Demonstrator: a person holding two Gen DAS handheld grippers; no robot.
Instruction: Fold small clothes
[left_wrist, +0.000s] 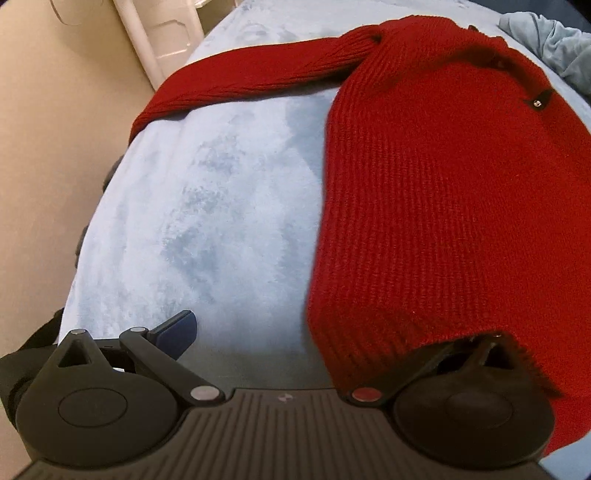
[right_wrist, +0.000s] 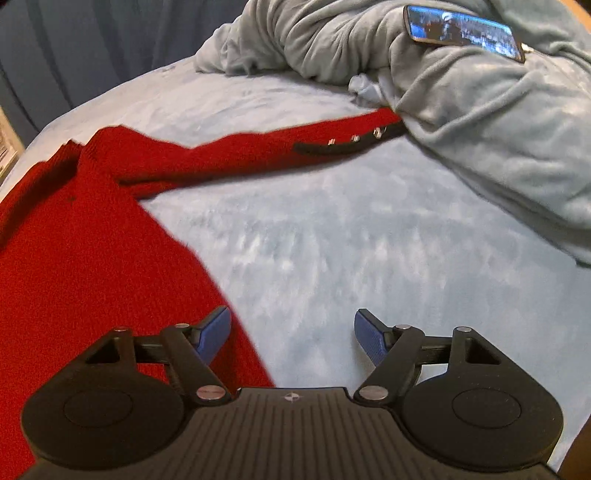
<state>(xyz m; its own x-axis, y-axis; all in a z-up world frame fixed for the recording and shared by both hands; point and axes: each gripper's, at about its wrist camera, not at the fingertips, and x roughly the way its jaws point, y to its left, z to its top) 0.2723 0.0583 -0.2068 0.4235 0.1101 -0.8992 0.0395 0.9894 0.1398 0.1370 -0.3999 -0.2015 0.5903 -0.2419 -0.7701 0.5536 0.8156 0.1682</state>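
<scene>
Red sweater spread on the bed, both claws at its hem corners.

The red sweater (left_wrist: 436, 192) lies flat on the pale blue bed (left_wrist: 207, 206), one sleeve stretching toward 10 o'clock in the left view. The left claw (left_wrist: 332, 332) is spread wide, its 3 o'clock finger hidden under the hem. The right claw (right_wrist: 291, 339) gapes wide and empty; the sweater's edge sits by its 9 o'clock finger (right_wrist: 214, 332). A phone (right_wrist: 465, 31) rests on the crumpled blanket (right_wrist: 480, 110) at 1 o'clock.
</scene>
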